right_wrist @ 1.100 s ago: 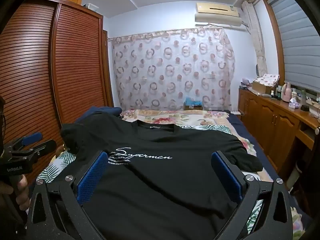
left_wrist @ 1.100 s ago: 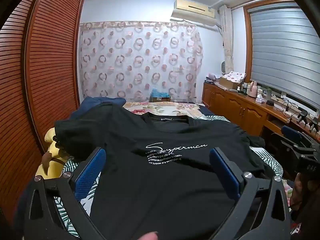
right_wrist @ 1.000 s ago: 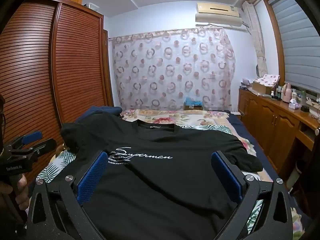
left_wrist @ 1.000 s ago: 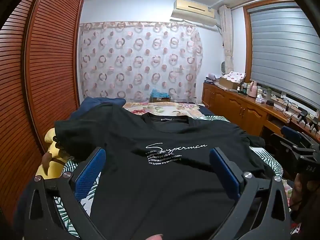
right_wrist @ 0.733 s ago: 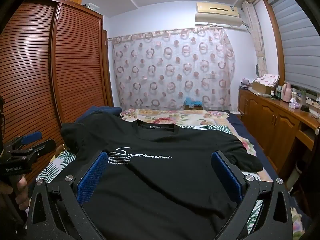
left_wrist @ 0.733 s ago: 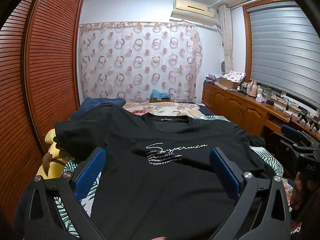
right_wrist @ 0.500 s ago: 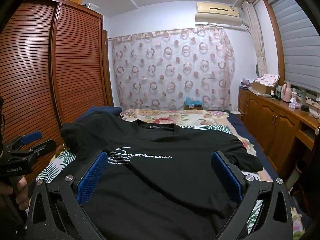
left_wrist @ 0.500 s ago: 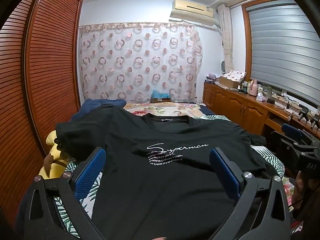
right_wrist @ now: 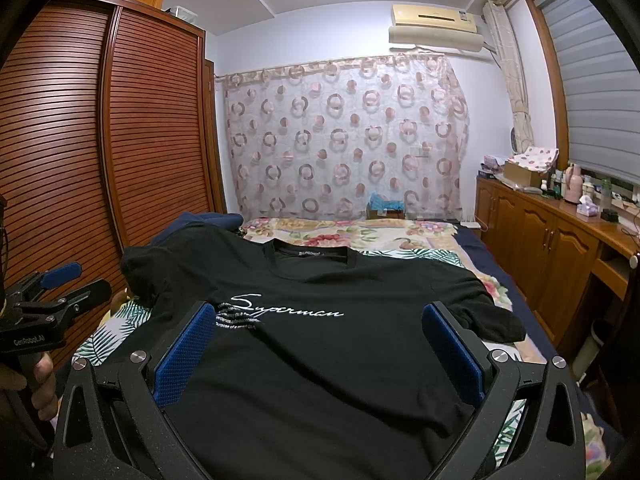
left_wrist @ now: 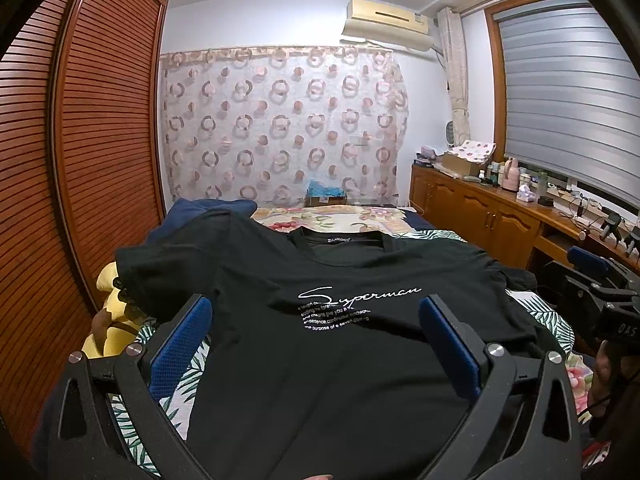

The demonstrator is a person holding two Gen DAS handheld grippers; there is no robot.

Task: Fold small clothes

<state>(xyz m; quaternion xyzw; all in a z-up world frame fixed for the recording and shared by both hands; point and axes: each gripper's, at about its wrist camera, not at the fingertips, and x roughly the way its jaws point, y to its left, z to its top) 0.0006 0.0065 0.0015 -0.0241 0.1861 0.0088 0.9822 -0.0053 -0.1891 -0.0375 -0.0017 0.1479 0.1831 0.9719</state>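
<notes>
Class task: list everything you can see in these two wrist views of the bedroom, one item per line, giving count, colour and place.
T-shirt: one, black with white script, spread on the bed.
Bed: one, floral and leaf-print cover, centre.
Garment: one, navy, behind the shirt's sleeve.
Curtain: one, white with pink rings, far wall.
Wardrobe: one, brown louvred doors, at left.
Air conditioner: one, beige, high on wall.
Cabinets: one run, brown wood, at right.
Left gripper: blue pads, open.
Right gripper: blue pads, open.

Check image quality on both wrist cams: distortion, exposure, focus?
Left wrist: strong fisheye, wardrobe slats bow, corners vignetted black; black T-shirt nearly detailless, white script sharp. Right wrist: same barrel curve on the wardrobe; T-shirt folds faintly visible, blue finger pads crisp; no glare or motion blur.
</notes>
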